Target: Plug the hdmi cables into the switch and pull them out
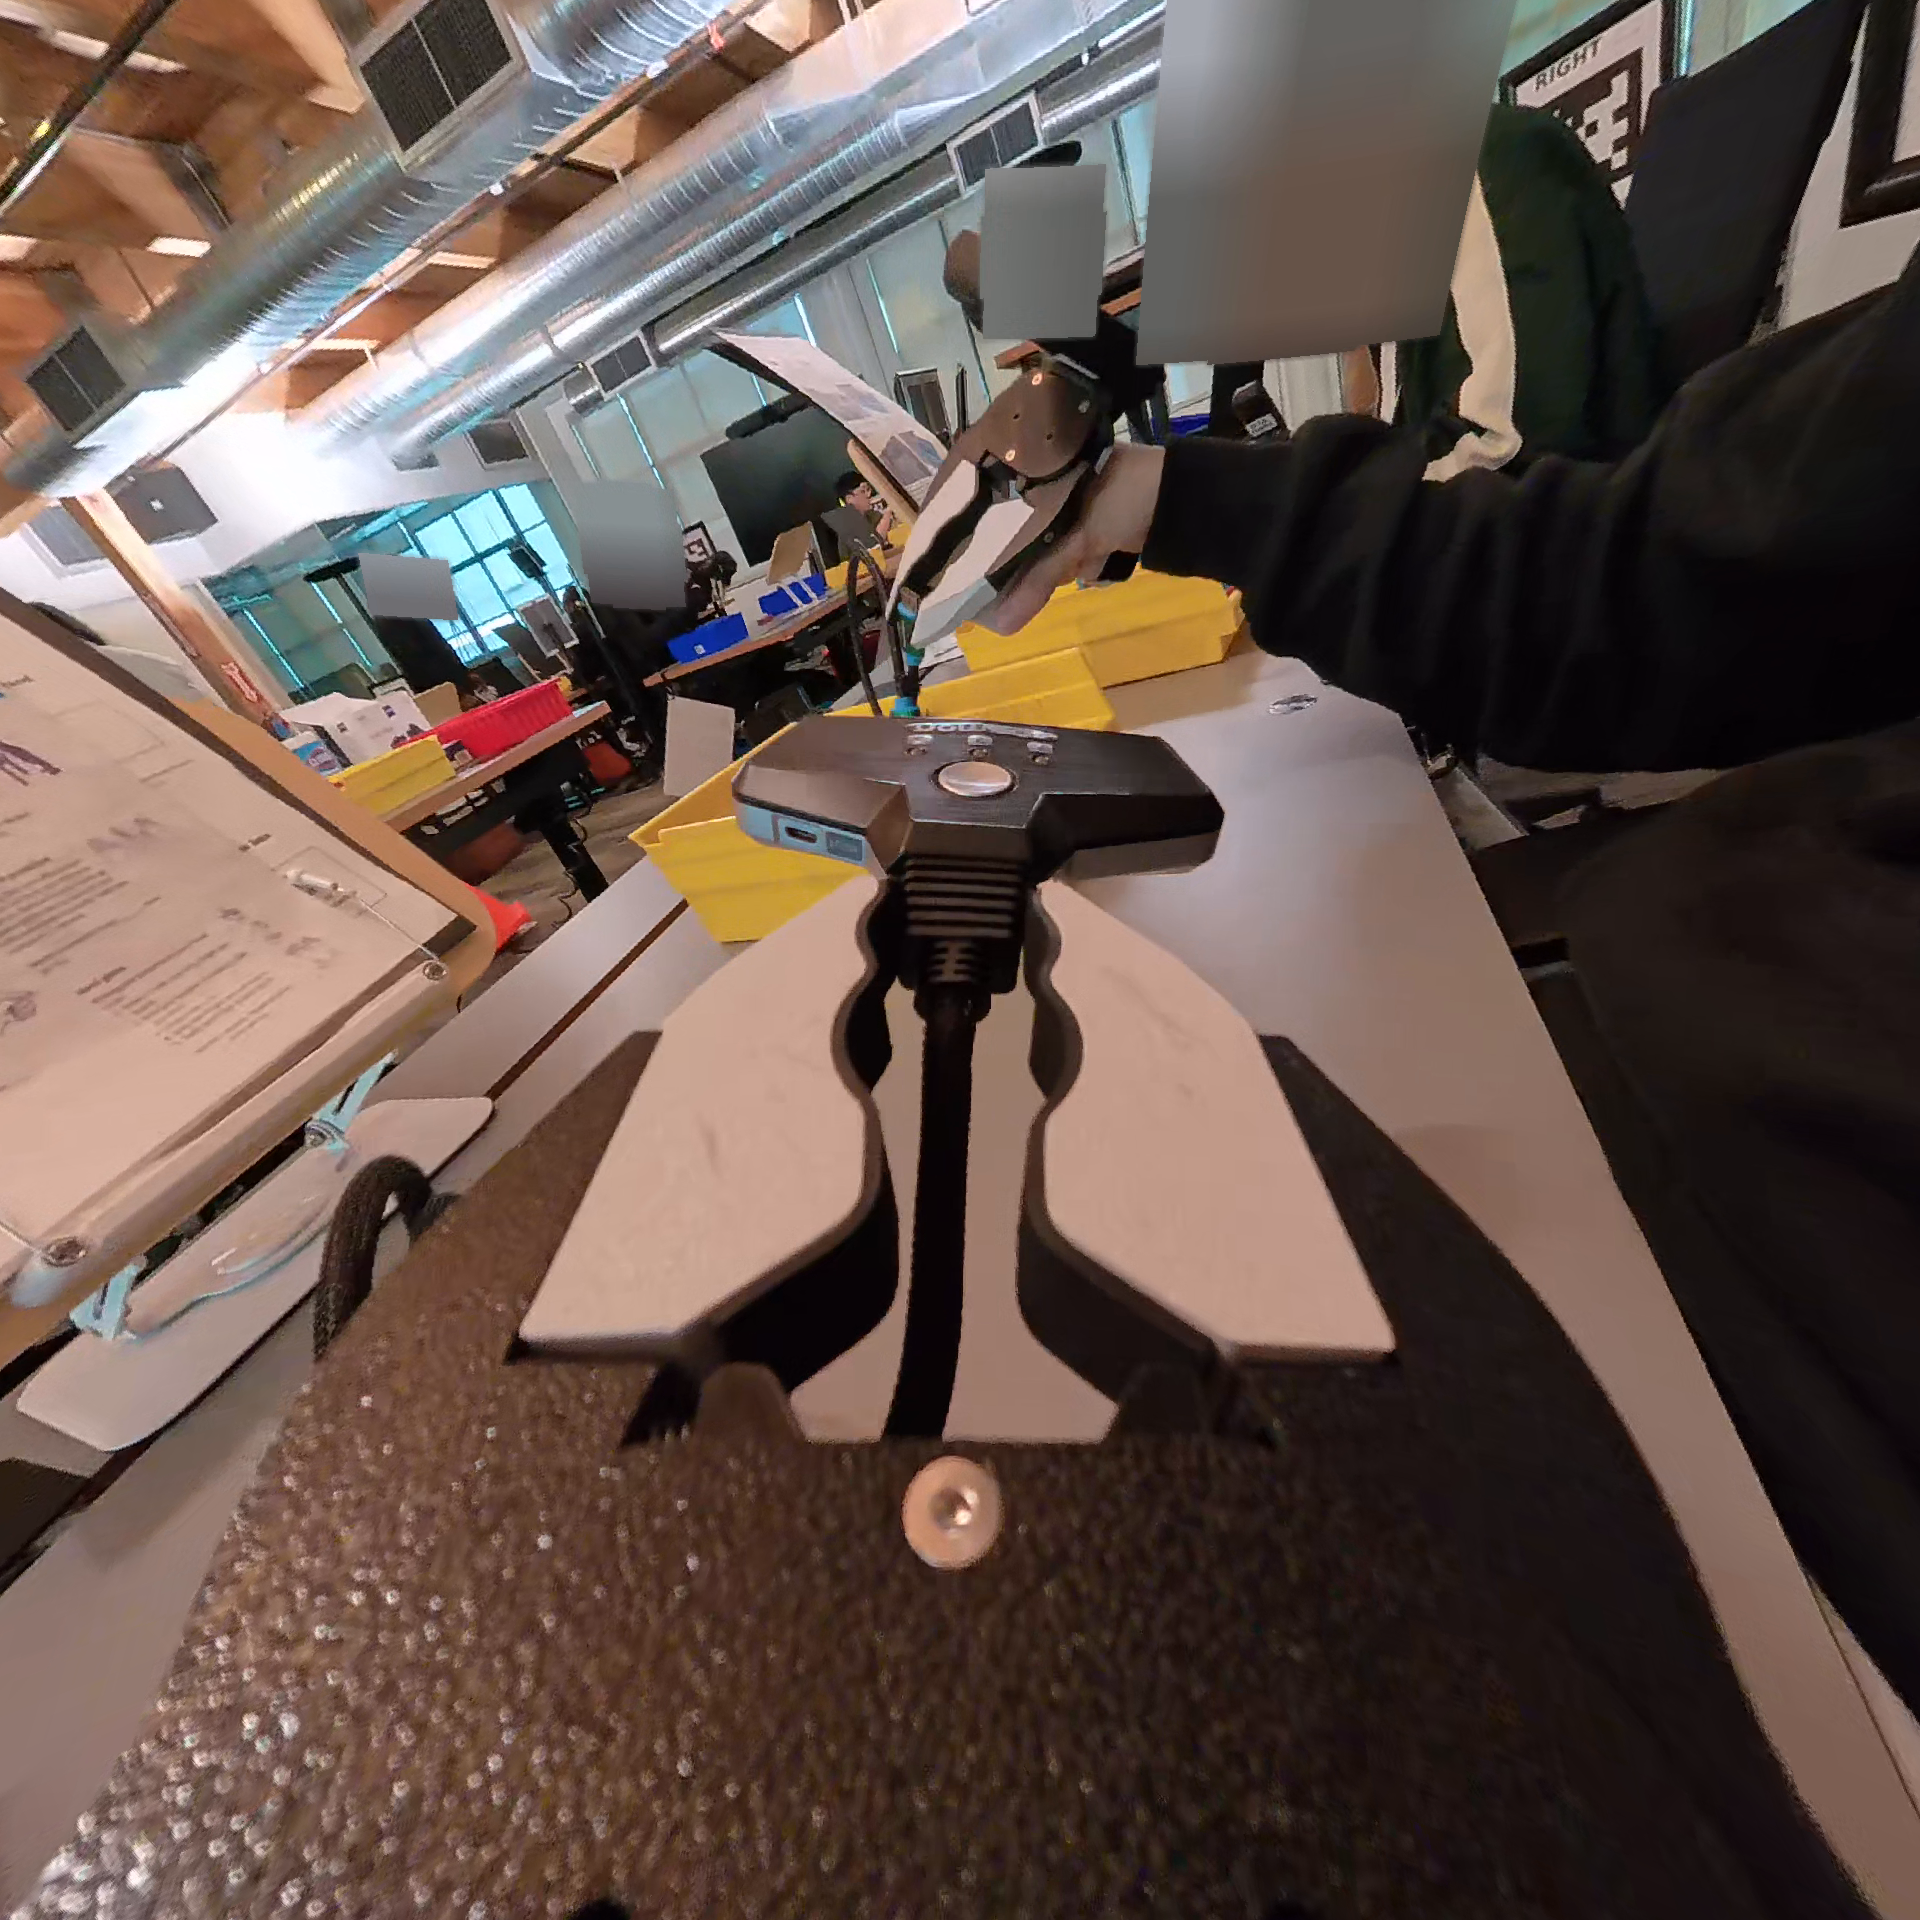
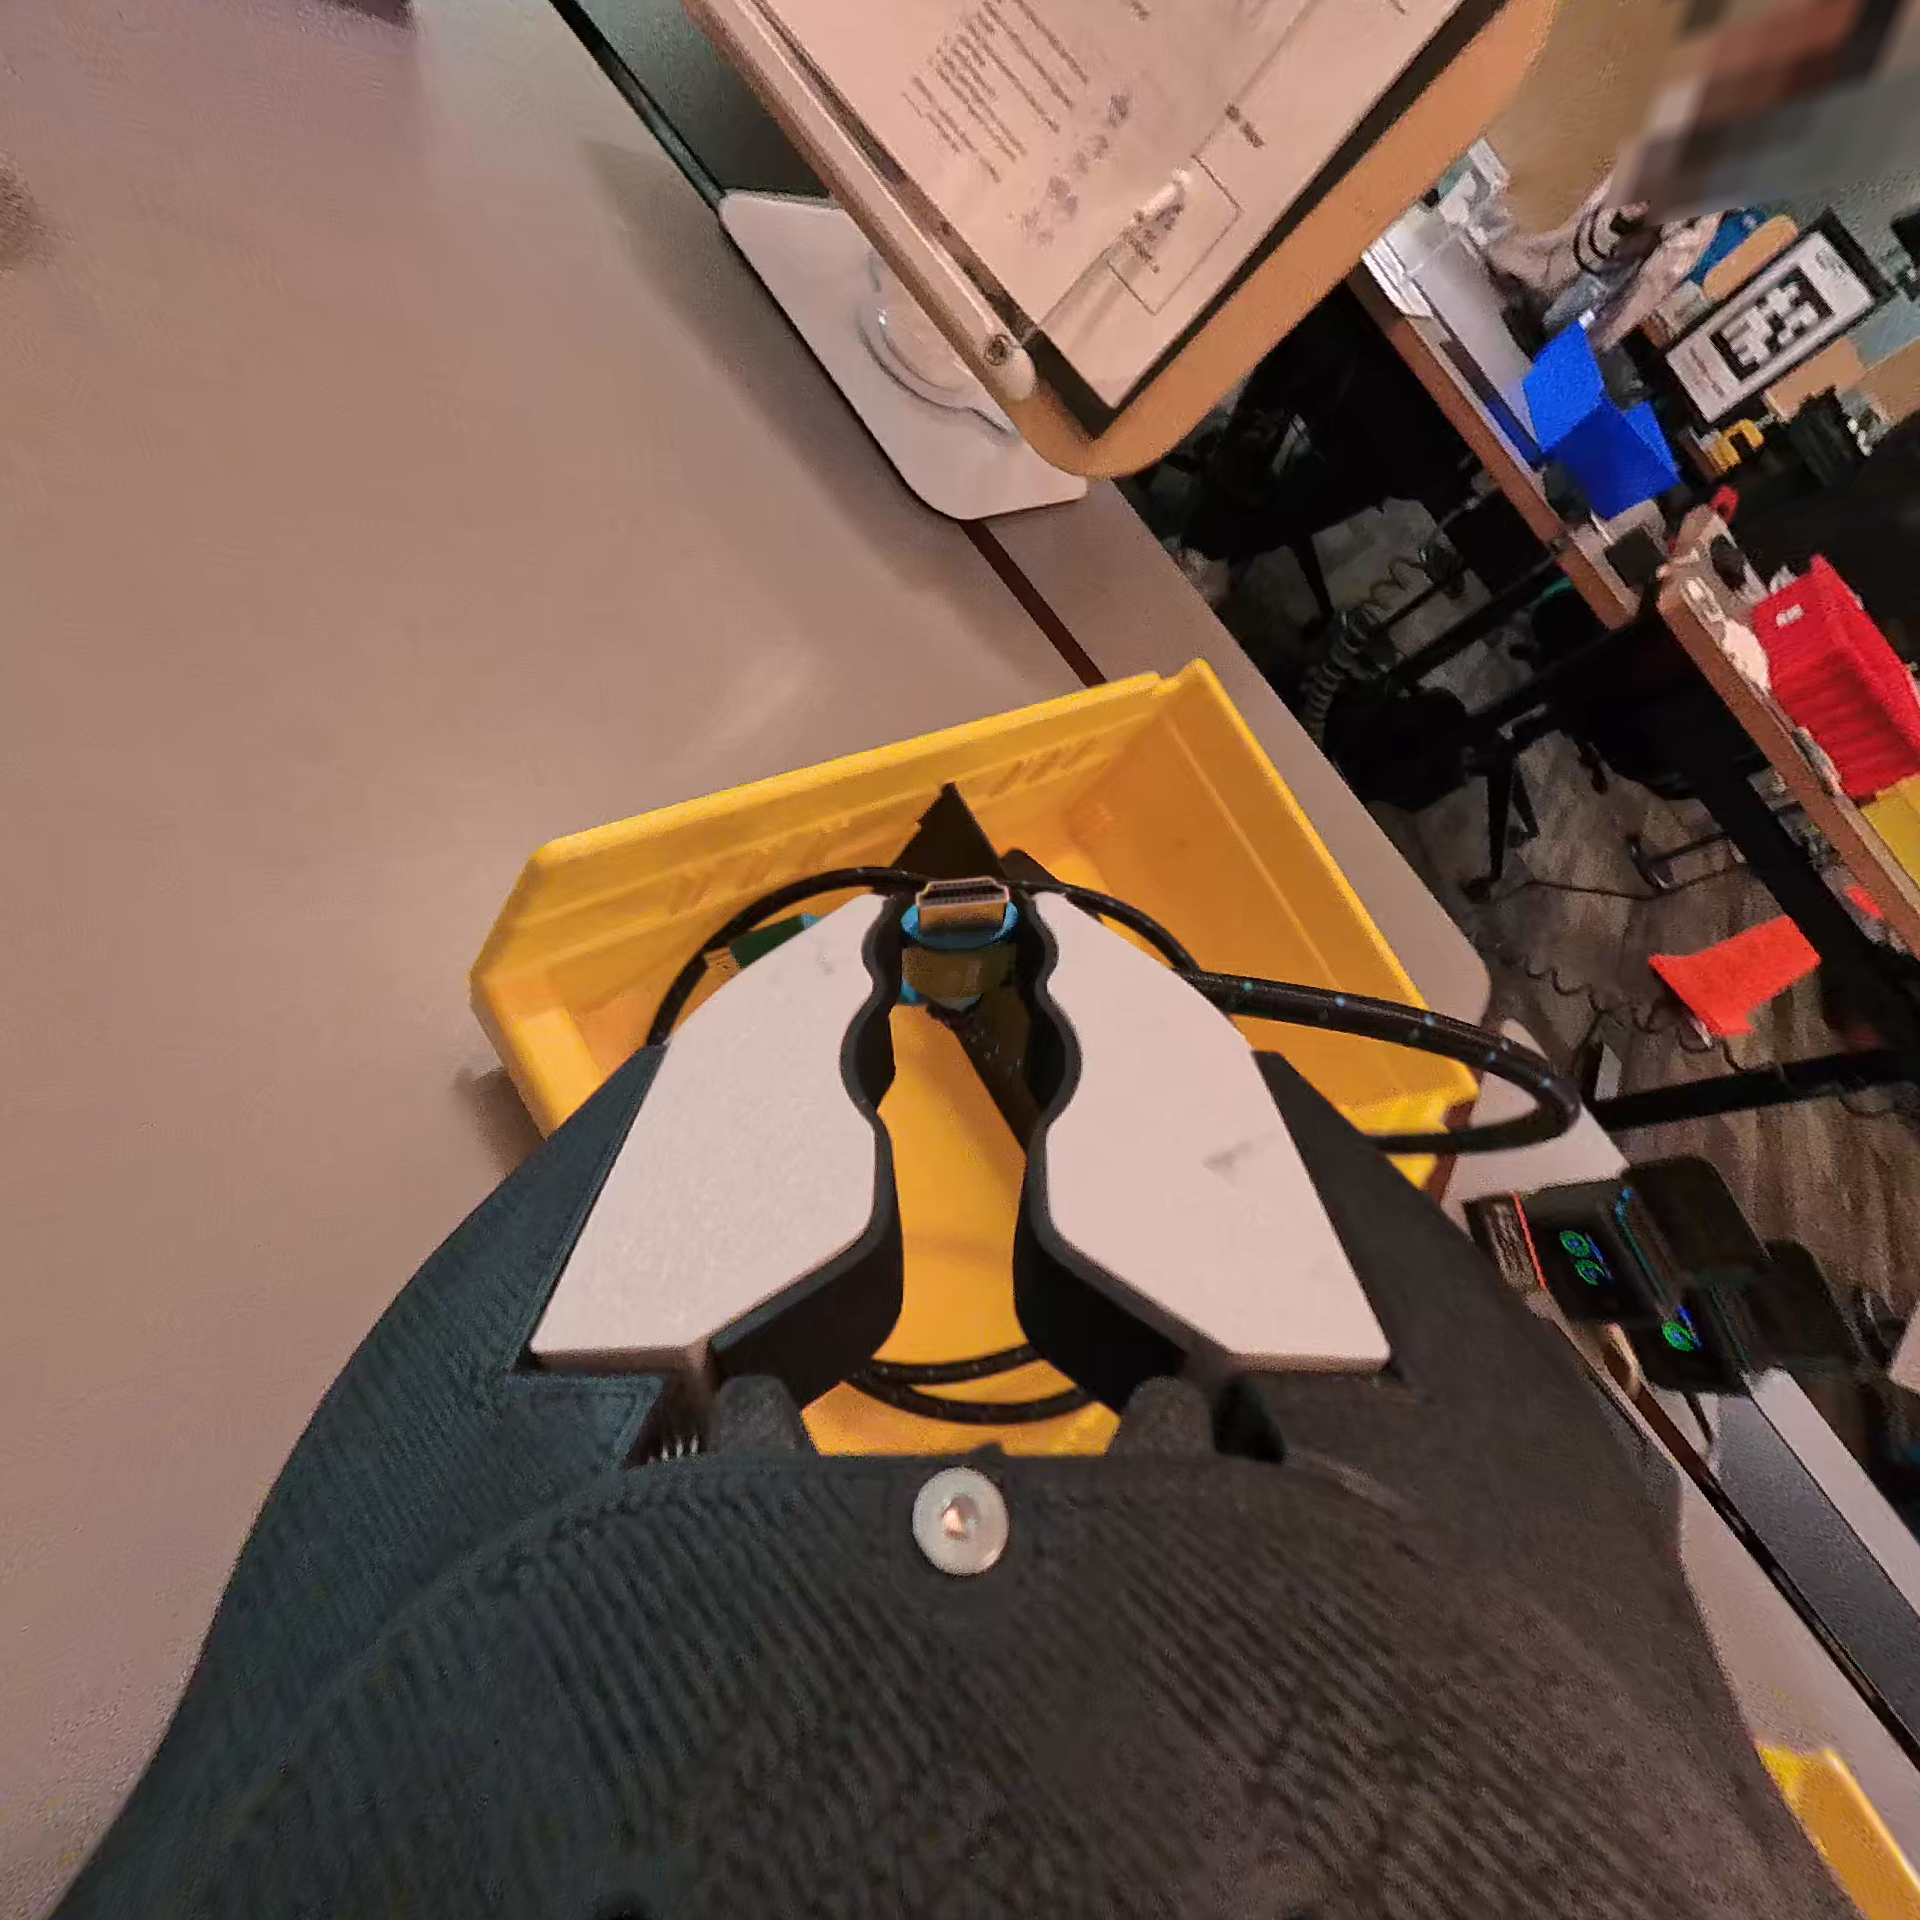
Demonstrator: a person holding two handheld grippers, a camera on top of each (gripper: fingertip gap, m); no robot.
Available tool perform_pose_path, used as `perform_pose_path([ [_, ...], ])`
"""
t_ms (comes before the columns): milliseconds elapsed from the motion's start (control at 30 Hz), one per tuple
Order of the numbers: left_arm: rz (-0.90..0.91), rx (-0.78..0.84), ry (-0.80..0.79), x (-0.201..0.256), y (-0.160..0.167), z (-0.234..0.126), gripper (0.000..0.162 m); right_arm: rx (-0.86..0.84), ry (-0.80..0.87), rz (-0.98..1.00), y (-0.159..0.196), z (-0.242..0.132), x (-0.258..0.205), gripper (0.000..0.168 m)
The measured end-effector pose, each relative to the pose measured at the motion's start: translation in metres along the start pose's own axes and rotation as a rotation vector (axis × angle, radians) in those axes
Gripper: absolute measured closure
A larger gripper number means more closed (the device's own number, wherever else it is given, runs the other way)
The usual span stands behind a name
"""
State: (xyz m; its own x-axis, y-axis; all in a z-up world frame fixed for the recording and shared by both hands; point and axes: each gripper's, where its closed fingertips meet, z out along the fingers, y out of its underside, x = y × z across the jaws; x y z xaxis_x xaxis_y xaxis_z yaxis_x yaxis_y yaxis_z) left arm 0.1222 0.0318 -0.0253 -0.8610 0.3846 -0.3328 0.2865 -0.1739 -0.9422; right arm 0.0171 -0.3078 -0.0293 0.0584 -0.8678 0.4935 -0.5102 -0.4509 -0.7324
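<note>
My left gripper [image 1: 961,904] is shut on the ribbed black collar of the switch's own cable [image 1: 940,1143]. It holds the black HDMI switch [image 1: 1039,790], which has a round silver button, above the table. My right gripper [image 2: 956,935] is shut on a blue-collared HDMI plug [image 2: 961,902]. The plug's metal end is bare and points down into a yellow bin [image 2: 727,831]. Its braided black cable [image 2: 1403,1023] loops over the bin. In the left wrist view the right gripper [image 1: 940,613] hangs just beyond the switch's far edge. A blue piece [image 1: 909,709] shows there; I cannot tell what it is.
A grey table [image 2: 312,520] lies below. A tilted document stand [image 1: 156,883] stands at its left edge. Yellow bins [image 1: 748,883] [image 1: 1122,623] sit behind the switch. A dark-sleeved arm [image 1: 1558,582] crosses from the right. A black device with green lights [image 2: 1621,1268] sits by the table edge.
</note>
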Motion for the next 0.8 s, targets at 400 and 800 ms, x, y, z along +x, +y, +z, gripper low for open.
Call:
perform_pose_path([
  [400,-0.006,-0.041,0.050,0.009,0.010,0.000,0.140,-0.153,-0.084,-0.048,0.038,0.073,-0.048,0.143],
  [800,-0.002,-0.063,0.021,0.006,0.016,-0.004,0.140,0.220,-0.401,0.462,-0.082,0.025,-0.090,0.084],
])
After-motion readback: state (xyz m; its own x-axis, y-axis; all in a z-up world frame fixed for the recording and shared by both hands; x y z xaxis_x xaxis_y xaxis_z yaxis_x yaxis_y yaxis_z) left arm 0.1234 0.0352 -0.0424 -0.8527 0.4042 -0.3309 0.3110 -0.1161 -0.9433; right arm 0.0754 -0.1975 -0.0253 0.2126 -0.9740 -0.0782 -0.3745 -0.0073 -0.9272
